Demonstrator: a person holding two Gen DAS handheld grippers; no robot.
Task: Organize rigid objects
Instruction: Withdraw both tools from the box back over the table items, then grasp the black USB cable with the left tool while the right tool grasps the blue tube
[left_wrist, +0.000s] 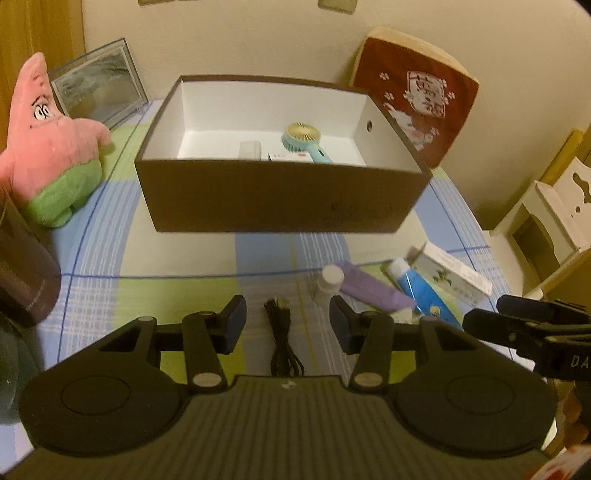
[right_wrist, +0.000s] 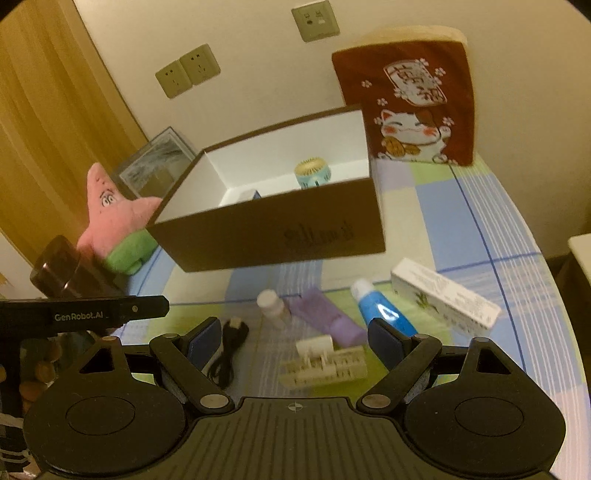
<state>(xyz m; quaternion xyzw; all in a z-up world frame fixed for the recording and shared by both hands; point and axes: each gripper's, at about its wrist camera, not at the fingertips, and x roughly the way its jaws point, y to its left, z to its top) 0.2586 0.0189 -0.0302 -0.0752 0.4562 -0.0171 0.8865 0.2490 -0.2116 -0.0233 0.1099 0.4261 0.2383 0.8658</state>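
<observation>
Both tools are open and empty – the left tool (left_wrist: 287, 325) straddles the black cable (left_wrist: 282, 338), the right tool (right_wrist: 291, 341) hangs above the clip (right_wrist: 325, 363), likely bound for the box (left_wrist: 280, 199).

Cream wall (right_wrist: 258, 55), wooden door (right_wrist: 55, 110)

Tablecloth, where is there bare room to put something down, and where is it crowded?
Bare cloth lies between the brown box and the black cable, and between the box and the pink plush. Crowded: in front of the box on the right, around the small bottle, purple case, blue tube and white carton.
</observation>
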